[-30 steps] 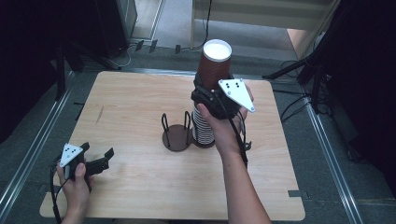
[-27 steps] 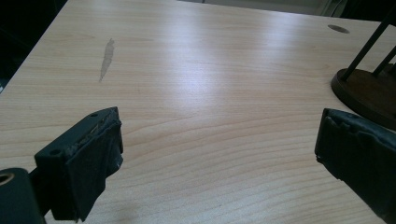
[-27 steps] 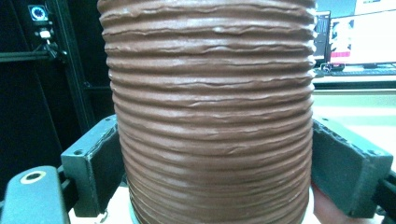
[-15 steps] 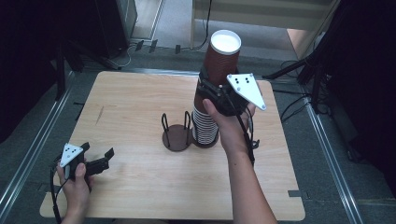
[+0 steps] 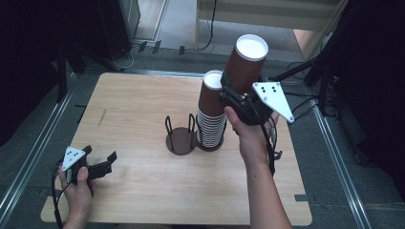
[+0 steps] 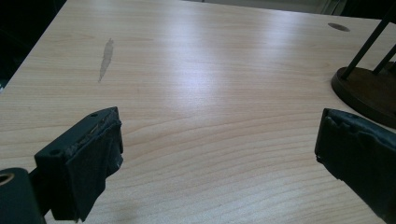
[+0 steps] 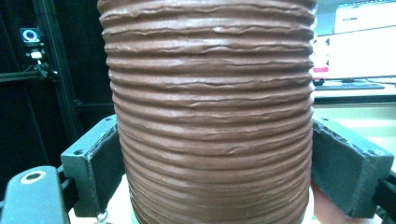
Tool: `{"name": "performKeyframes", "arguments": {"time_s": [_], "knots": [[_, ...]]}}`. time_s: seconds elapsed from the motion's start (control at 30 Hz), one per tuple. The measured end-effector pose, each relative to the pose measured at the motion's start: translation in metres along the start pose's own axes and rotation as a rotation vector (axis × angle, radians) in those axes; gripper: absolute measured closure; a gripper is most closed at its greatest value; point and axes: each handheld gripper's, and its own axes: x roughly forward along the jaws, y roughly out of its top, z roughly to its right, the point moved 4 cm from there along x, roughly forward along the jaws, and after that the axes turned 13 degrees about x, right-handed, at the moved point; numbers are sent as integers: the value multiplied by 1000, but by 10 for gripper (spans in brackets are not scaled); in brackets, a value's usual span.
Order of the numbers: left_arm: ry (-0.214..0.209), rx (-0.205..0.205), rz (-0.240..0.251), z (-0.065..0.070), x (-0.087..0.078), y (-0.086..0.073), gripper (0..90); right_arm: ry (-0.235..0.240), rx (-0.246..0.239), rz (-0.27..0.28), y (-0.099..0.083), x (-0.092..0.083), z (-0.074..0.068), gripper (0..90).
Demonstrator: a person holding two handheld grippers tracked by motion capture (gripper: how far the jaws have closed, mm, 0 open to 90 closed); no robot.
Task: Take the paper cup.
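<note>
The right gripper [image 5: 234,95] is clamped on a brown ribbed paper cup [image 5: 245,64], holding it in the air above the far right part of the wooden worktop [image 5: 138,114]. In the right gripper view the cup's corrugated wall [image 7: 212,116] sits between the two black jaws, each padded face pressed against a side of it. From the high view the cup is upright with a slight tilt, its white inside facing up, and it hangs just beside and higher than the top of a stack of the same brown cups [image 5: 211,112] — apart from it, not nested. That stack stands on one round base of a dark cup holder [image 5: 180,138]; the base next to it carries thin wire uprights and no cups.

The left gripper [image 5: 98,166] is low at the near left corner of the worktop, held in the person's left hand [image 5: 76,183], well apart from the cups. Its jaws stand wide apart with nothing between them — the left gripper view shows bare wood grain in the gap, a grey smudge [image 6: 106,58] farther off, and the edge of the holder's dark base [image 6: 366,91] at the right.
</note>
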Motion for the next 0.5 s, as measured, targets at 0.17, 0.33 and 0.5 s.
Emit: {"name": "performKeyframes", "arguments": {"time_s": [0.17,0.33,0.5], "knots": [[3,1,-2,1,0,0,17,-25,5,3,0,-9,15,123],[6,2,-3,1,0,0,17,-55,5,-10,-7,-19,33,123],[11,-4,-5,0,0,0,17,-81,15,-32,-20,-28,50,122]]}}
